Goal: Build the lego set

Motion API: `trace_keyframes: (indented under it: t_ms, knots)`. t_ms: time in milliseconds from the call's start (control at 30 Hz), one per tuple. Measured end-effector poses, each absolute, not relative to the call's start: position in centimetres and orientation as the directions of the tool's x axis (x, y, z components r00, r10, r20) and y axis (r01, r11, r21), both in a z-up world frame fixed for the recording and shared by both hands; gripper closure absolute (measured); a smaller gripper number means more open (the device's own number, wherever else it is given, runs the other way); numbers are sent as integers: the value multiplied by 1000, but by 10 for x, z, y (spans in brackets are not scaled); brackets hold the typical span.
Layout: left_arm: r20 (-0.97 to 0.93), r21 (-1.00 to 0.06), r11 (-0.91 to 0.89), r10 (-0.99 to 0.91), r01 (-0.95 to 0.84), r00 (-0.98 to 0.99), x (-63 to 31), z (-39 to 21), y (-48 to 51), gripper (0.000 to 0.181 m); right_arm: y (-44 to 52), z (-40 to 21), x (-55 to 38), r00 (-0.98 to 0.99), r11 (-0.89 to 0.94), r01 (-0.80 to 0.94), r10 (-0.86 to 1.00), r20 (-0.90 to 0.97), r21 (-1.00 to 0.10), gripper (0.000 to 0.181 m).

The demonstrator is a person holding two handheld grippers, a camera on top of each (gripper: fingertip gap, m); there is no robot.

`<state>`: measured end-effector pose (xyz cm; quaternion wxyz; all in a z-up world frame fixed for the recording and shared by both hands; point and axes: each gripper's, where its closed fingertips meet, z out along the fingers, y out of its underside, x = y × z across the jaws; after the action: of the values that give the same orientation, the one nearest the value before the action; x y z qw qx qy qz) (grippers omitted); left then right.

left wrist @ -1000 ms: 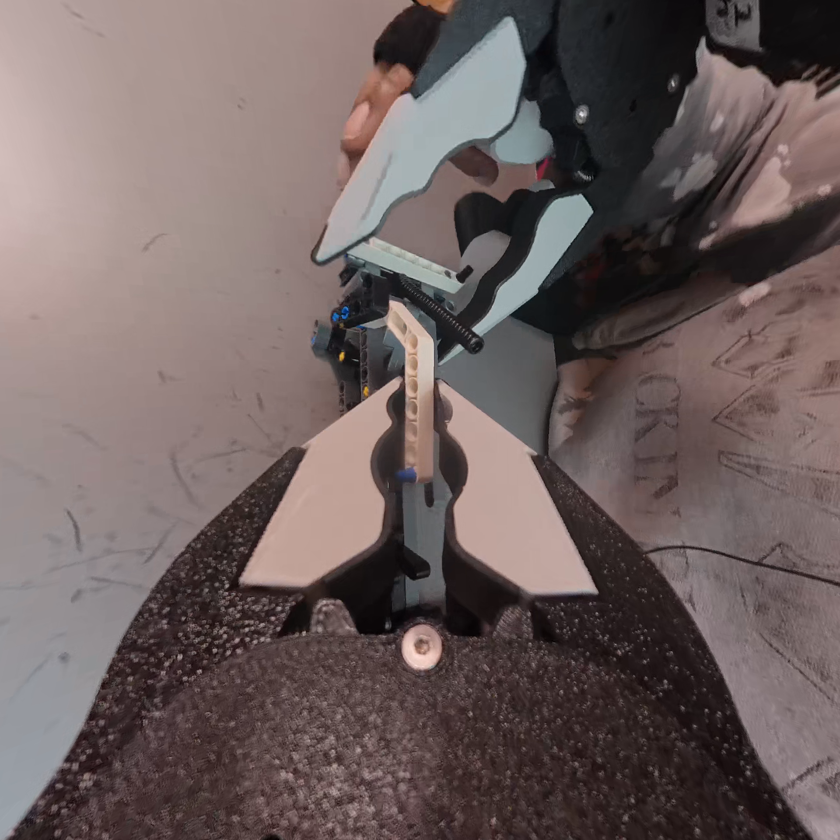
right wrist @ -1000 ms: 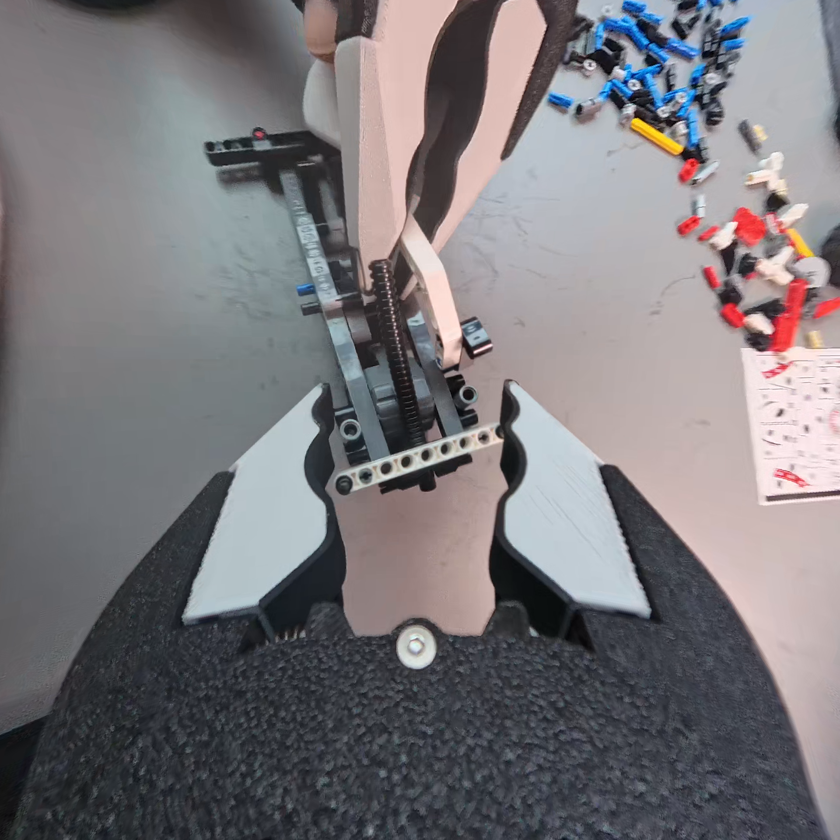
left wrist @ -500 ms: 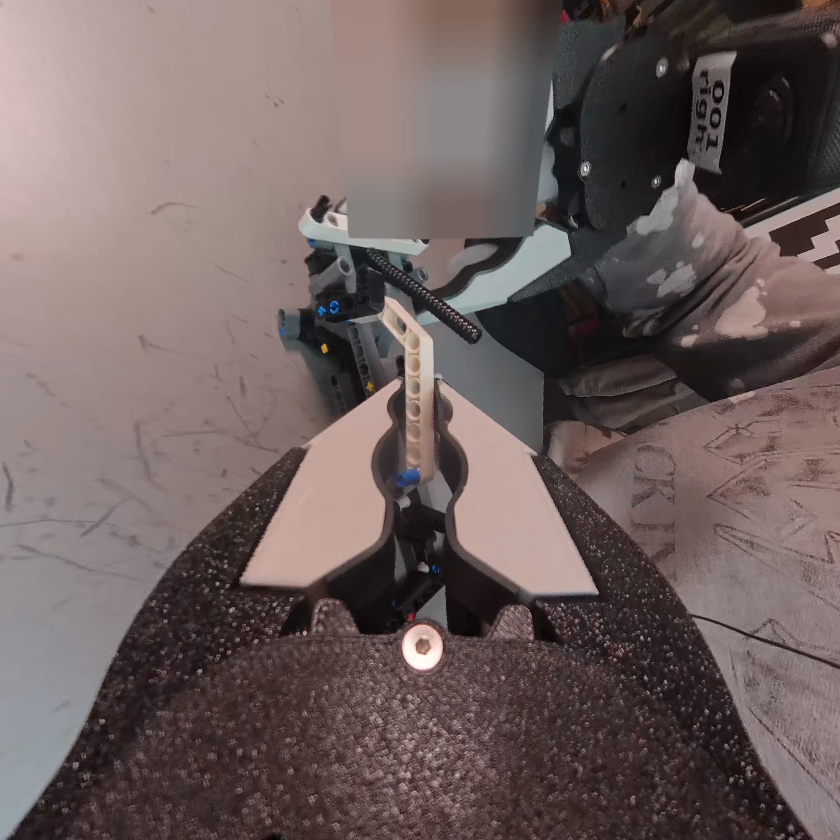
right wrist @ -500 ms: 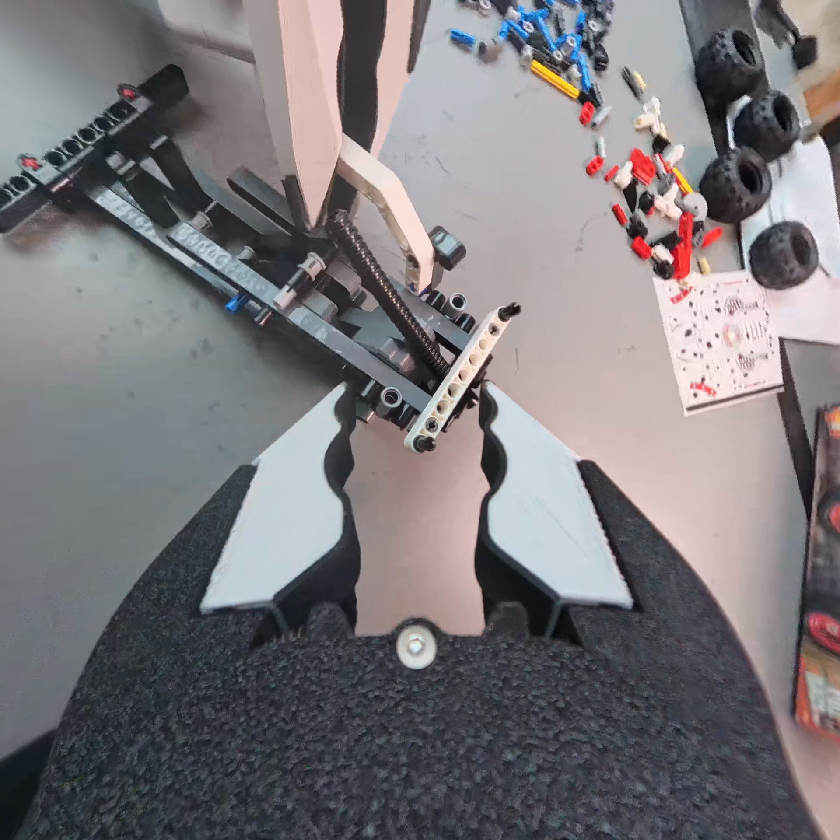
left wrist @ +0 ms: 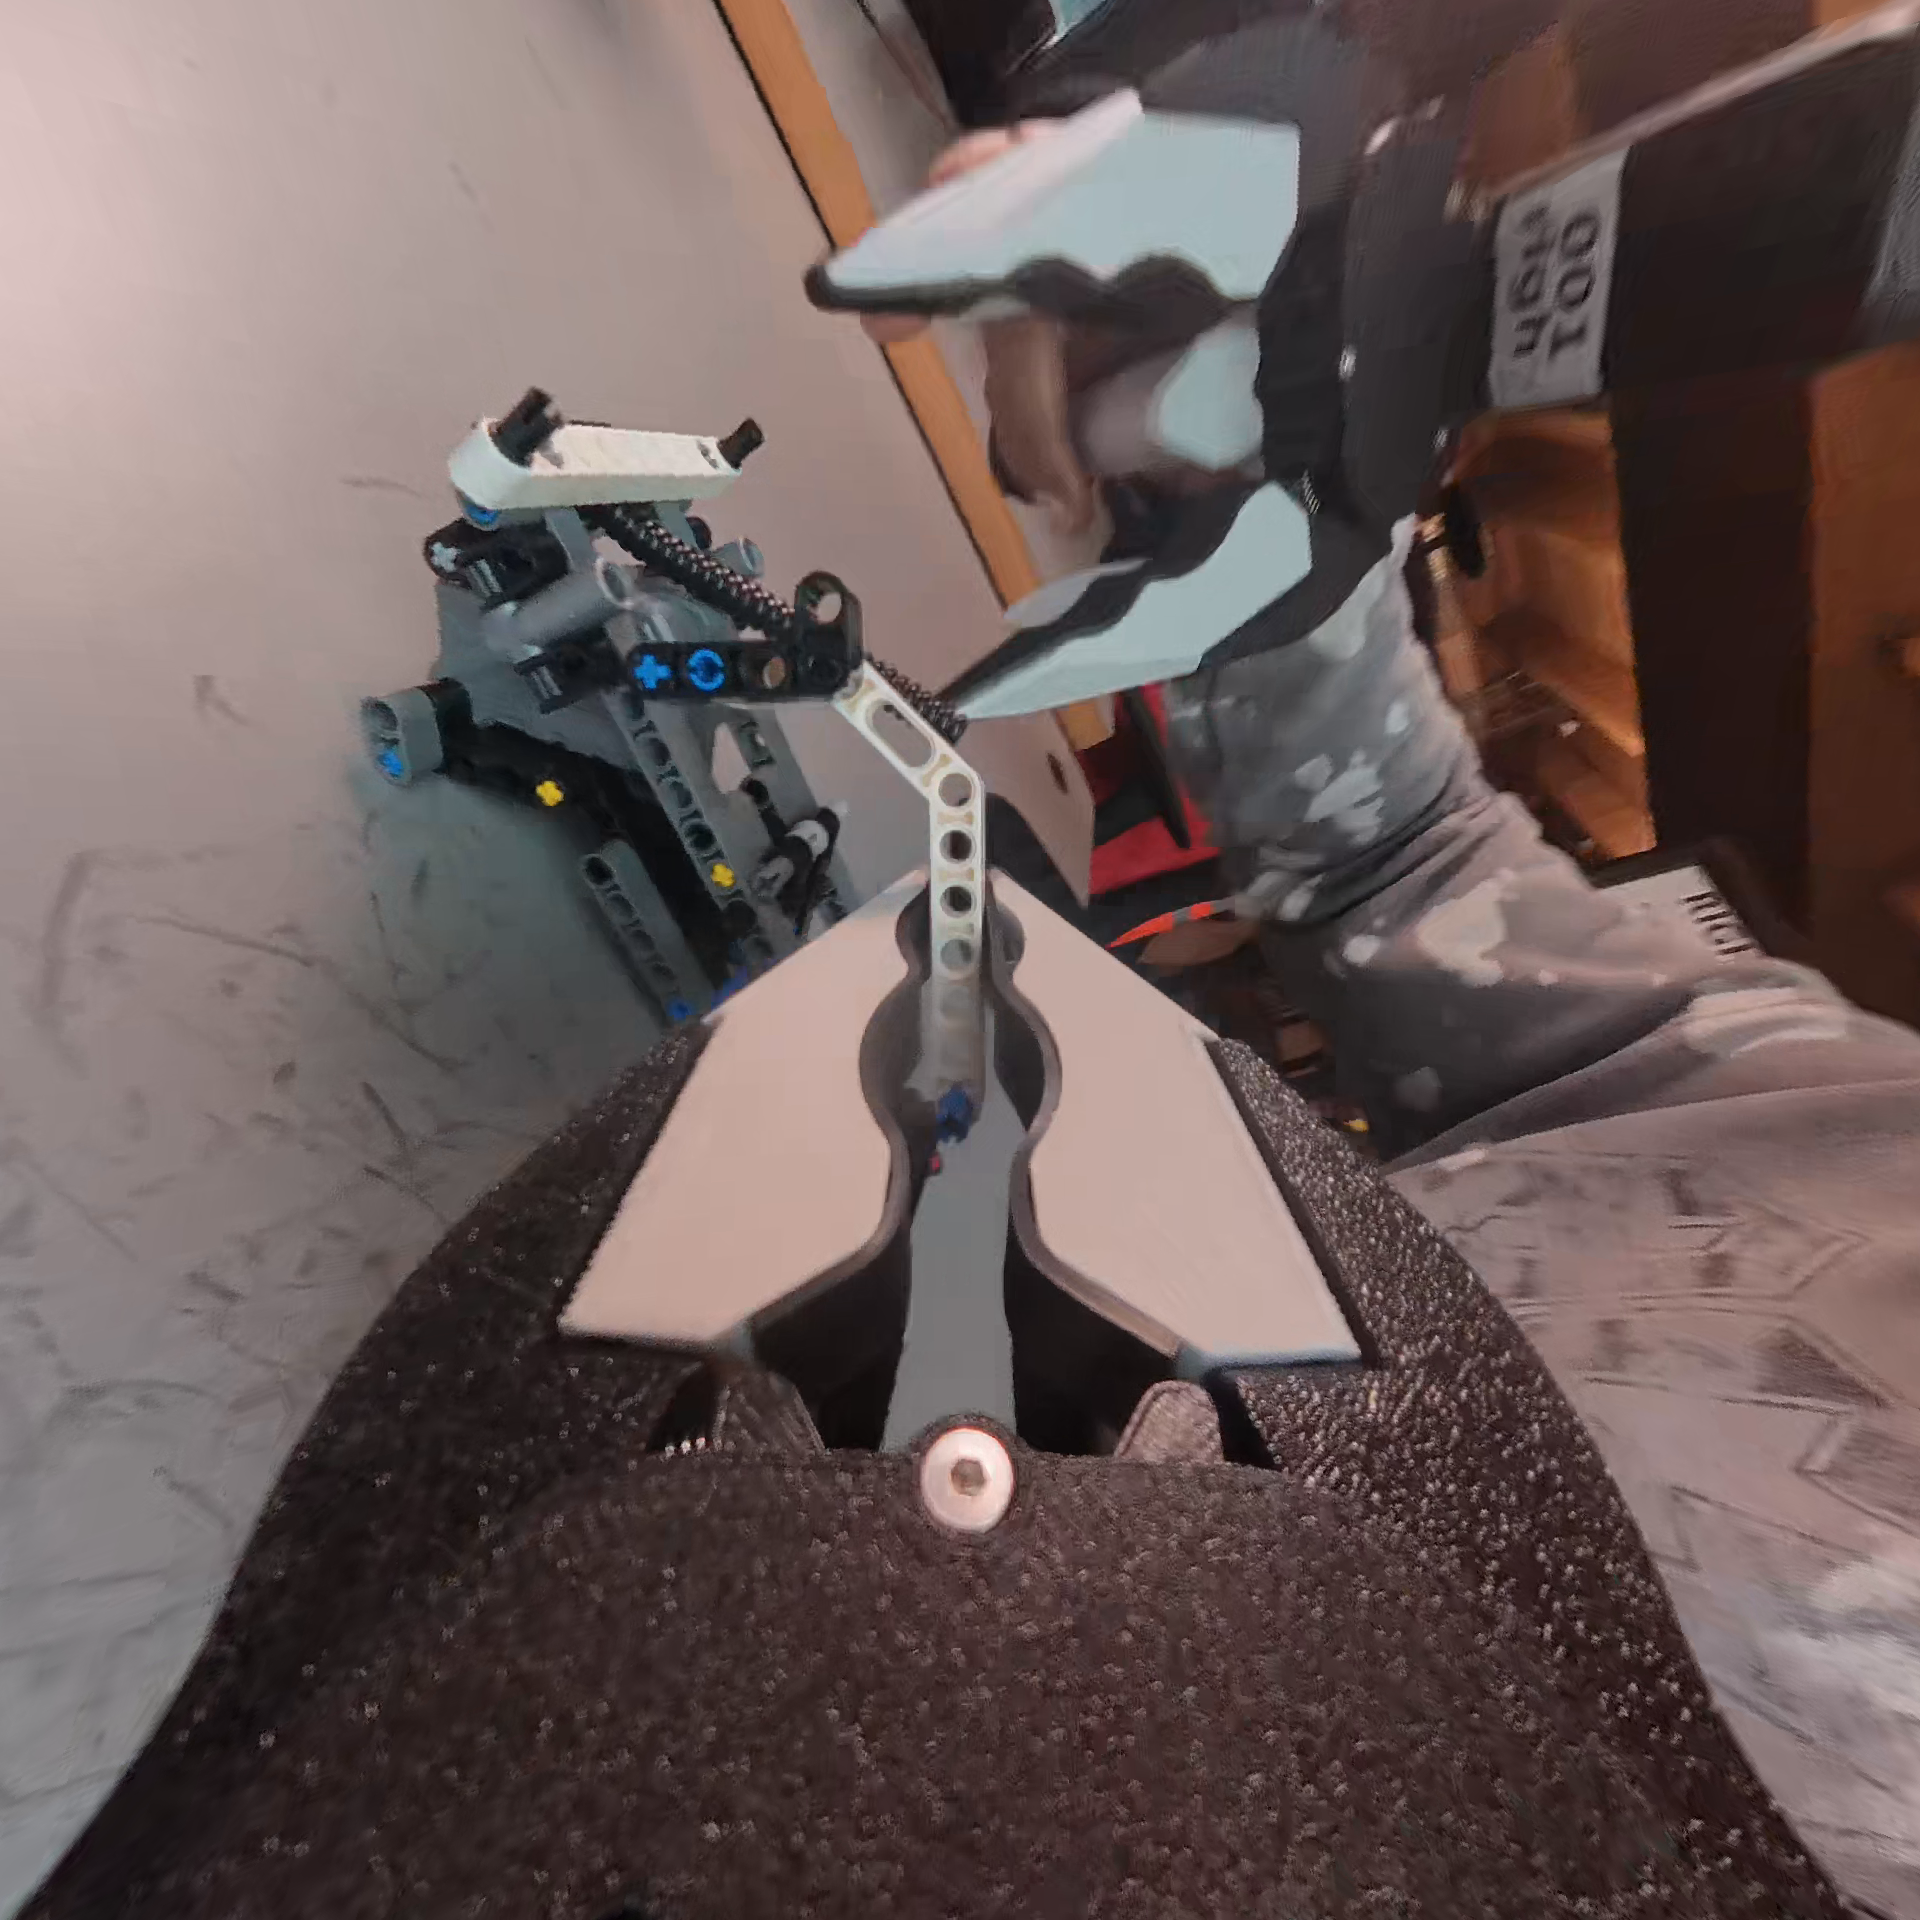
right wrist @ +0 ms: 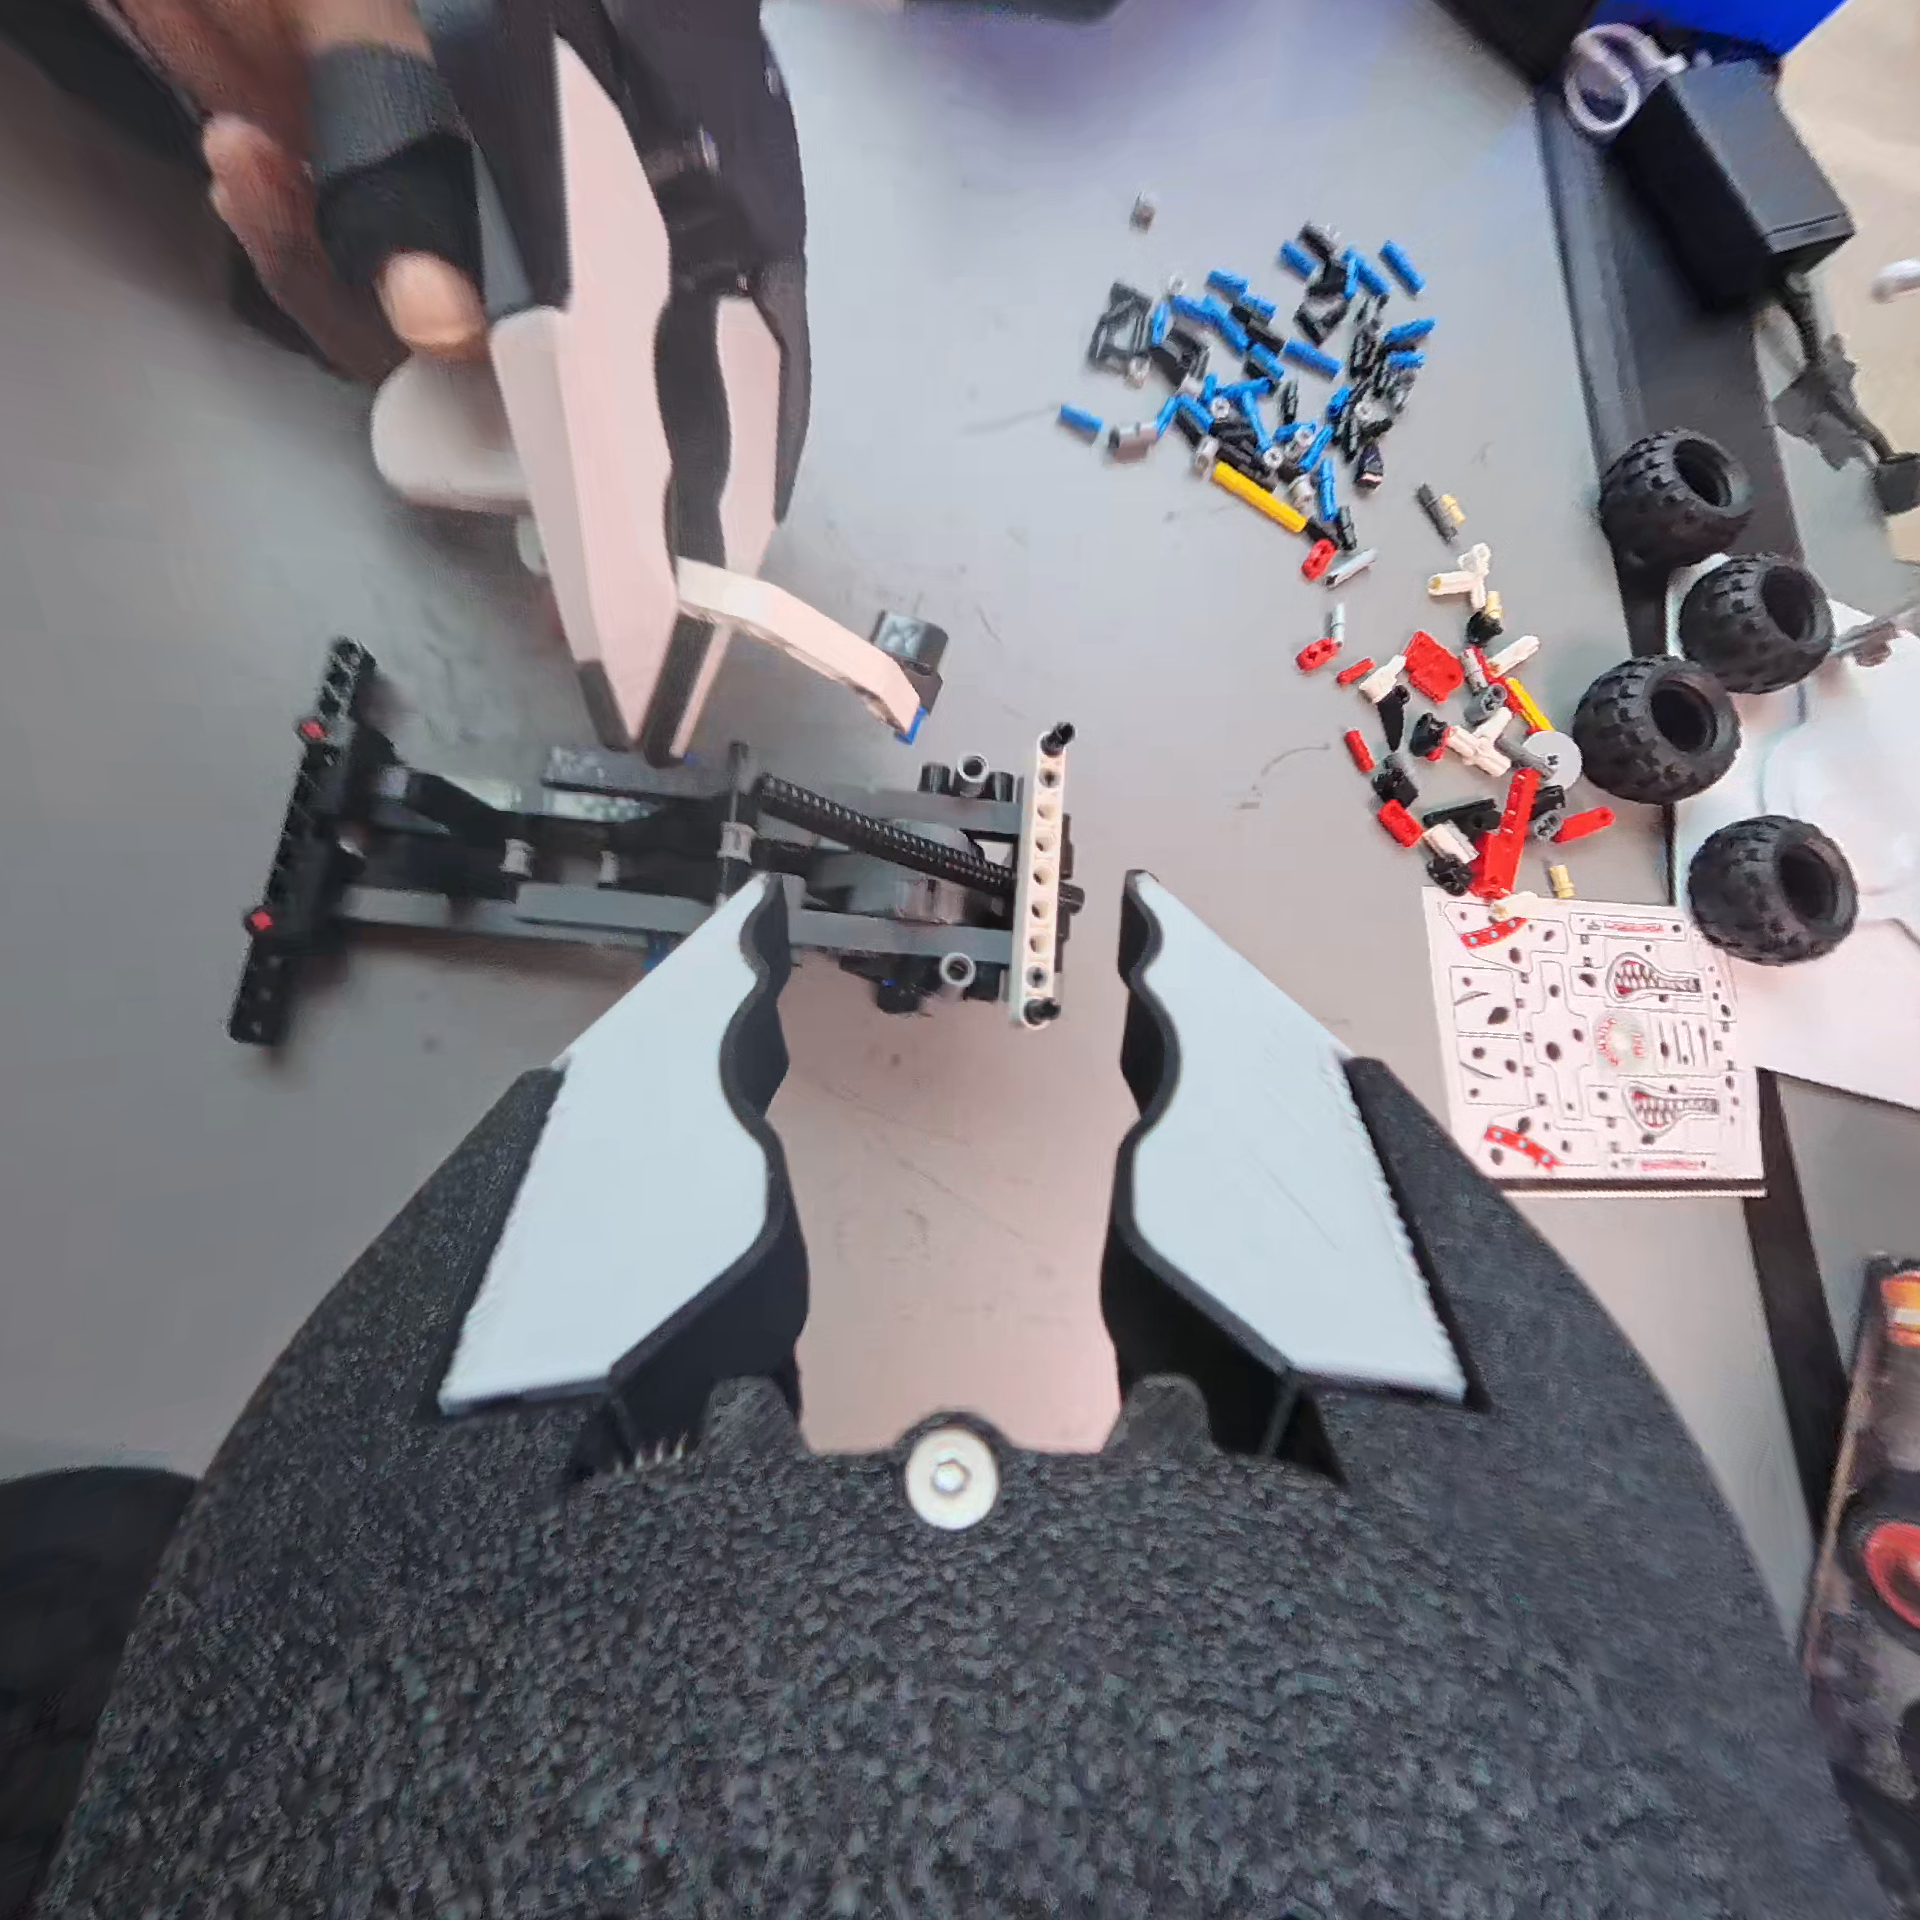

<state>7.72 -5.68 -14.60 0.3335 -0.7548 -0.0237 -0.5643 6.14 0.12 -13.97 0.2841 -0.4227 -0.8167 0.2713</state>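
Note:
My left gripper (left wrist: 956, 899) is shut on a white bent beam (left wrist: 951, 821) that carries a black connector (left wrist: 764, 667) at its far end. The dark grey and black chassis (left wrist: 623, 727) lies on the table beyond it, with a white straight beam (left wrist: 597, 462) at its near end. In the right wrist view my right gripper (right wrist: 951, 894) is open and empty, with its tips beside the chassis (right wrist: 582, 862) next to the white end beam (right wrist: 1044, 873). The left gripper (right wrist: 649, 732) holds the bent beam (right wrist: 790, 634) just above the chassis. I cannot tell whether they touch.
Loose blue and black pins (right wrist: 1268, 384) and red and white parts (right wrist: 1455, 727) lie at the back right. Several black tyres (right wrist: 1662, 717), a sticker sheet (right wrist: 1590, 1039) and a box (right wrist: 1870, 1507) are on the right. The table's wooden edge (left wrist: 914, 364) is near.
My right gripper has drawn back from the chassis's white end beam and stays open. The chassis now lies crosswise in its view. The left gripper still holds the bent beam.

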Motion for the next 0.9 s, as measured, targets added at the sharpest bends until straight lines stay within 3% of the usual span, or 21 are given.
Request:
trace_keyframes:
  t_ms: [133,300,433,500,633,800,900]
  knots:
    - [926,-348,-715,-363,606,103,58,-104,-50,176,-9,-133,70,-210,286,576,957,200,-766,130]
    - [931,-314,-634,-350,706,100,24,-107,-47,177,-34,-149,87,249,-245,522,960,-129,-817,120]
    - [934,-327,-594,-320,735,158,19,-122,-45,177,-50,-173,83,423,-313,496,902,-90,-810,92]
    - [931,-338,-585,-321,737,172,22,-125,-45,177,-50,-184,72,453,-332,506,888,-83,-796,90]
    - [923,-359,-574,-333,736,191,27,-124,-51,177,-45,-197,65,316,-207,640,949,9,-740,111]
    - [913,-385,-585,-353,714,203,46,-124,-58,177,-38,-195,77,-230,214,668,970,75,-713,113]
    - [914,-389,-603,-349,697,207,62,-130,-63,177,-34,-195,79,-415,289,637,910,-2,-715,121]
